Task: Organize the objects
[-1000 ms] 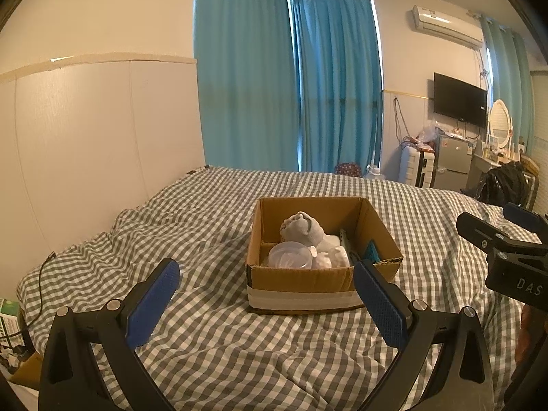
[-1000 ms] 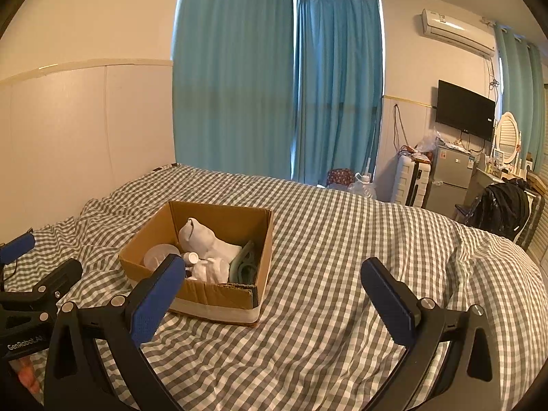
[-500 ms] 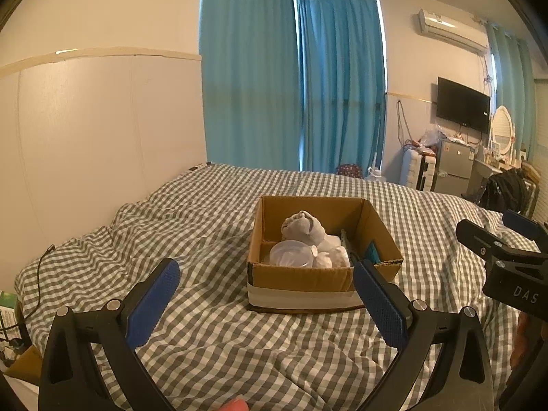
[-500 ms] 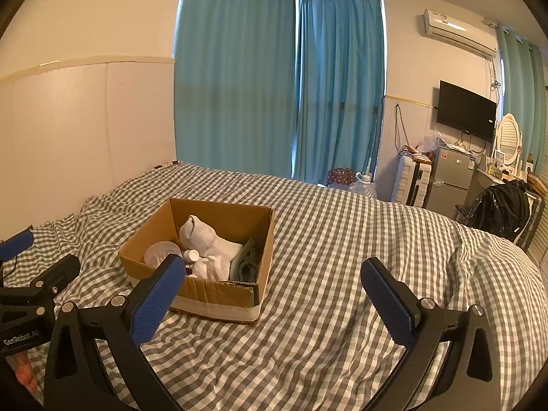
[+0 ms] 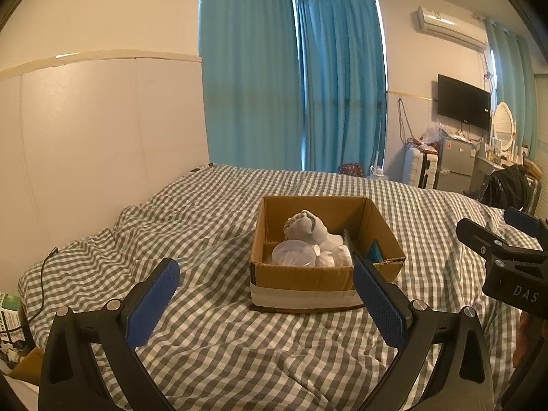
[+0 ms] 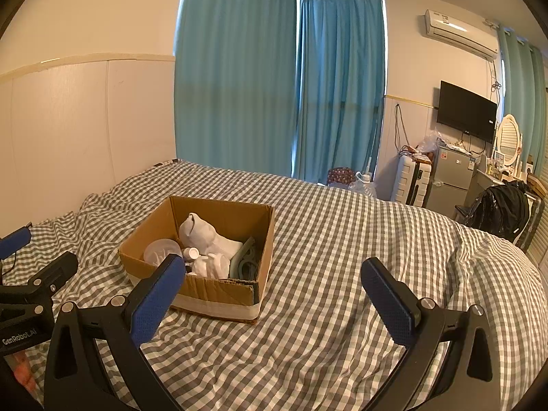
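An open cardboard box [image 5: 301, 279] [image 6: 219, 289] stands on the checked bed. It holds a white stuffed toy [image 5: 306, 227] [image 6: 202, 233], a clear plastic lid or bowl [image 5: 293, 253] [image 6: 161, 250], a small white bottle [image 6: 191, 252], a grey-green hanger-like item [image 6: 245, 260] and a blue item [image 5: 375, 250]. My left gripper [image 5: 265, 303] is open and empty, in front of the box. My right gripper [image 6: 270, 299] is open and empty, in front and to the right of the box. Each gripper shows at the edge of the other's view.
The grey-white checked bedspread [image 6: 359, 246] covers the bed. A white headboard wall [image 5: 85, 144] runs along the left. Teal curtains [image 5: 291, 85] hang behind. A suitcase [image 6: 412, 181], a fridge [image 6: 452, 178], a TV [image 6: 467, 113] and a black backpack [image 6: 500, 210] stand at the right. A black cable [image 5: 44, 291] lies at the bed's left edge.
Both views have shifted only slightly; the box sits in nearly the same place. Both grippers stay open and empty.
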The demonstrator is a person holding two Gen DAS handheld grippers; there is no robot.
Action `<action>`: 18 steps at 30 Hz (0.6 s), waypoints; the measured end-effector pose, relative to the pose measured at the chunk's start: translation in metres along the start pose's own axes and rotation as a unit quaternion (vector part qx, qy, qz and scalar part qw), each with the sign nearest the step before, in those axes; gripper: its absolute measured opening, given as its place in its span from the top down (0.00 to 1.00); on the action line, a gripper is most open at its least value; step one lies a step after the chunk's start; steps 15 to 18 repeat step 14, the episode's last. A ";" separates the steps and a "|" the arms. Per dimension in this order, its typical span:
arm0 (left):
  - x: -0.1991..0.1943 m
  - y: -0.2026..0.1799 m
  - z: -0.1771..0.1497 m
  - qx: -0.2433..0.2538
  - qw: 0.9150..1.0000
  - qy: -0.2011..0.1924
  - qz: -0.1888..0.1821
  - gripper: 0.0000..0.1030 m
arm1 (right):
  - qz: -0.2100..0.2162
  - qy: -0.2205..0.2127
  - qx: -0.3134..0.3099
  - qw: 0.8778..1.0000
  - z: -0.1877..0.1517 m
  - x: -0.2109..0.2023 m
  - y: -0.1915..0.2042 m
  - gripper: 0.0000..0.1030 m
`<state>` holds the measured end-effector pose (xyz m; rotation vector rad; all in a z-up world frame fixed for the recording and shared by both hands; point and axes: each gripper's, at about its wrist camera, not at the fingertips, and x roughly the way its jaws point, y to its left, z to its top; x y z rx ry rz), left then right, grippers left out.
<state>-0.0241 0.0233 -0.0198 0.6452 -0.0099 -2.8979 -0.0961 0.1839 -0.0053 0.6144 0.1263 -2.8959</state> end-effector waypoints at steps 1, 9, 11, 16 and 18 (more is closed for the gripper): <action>0.000 0.000 0.000 0.002 1.000 0.000 0.000 0.00 | 0.000 0.000 0.000 1.000 0.000 0.000 0.000 0.00; 0.002 -0.002 -0.001 0.008 1.000 0.003 0.003 0.00 | 0.000 0.000 0.000 1.000 0.000 0.000 0.000 0.00; 0.003 -0.001 -0.002 0.008 1.000 0.004 0.003 0.00 | 0.000 0.000 0.000 1.000 0.000 0.000 0.000 0.00; 0.003 -0.001 -0.002 0.006 1.000 0.003 0.001 0.00 | 0.000 0.000 0.000 1.000 0.000 0.000 0.000 0.00; 0.003 -0.001 -0.002 0.006 1.000 0.003 0.001 0.00 | 0.000 0.000 0.000 1.000 0.000 0.000 0.000 0.00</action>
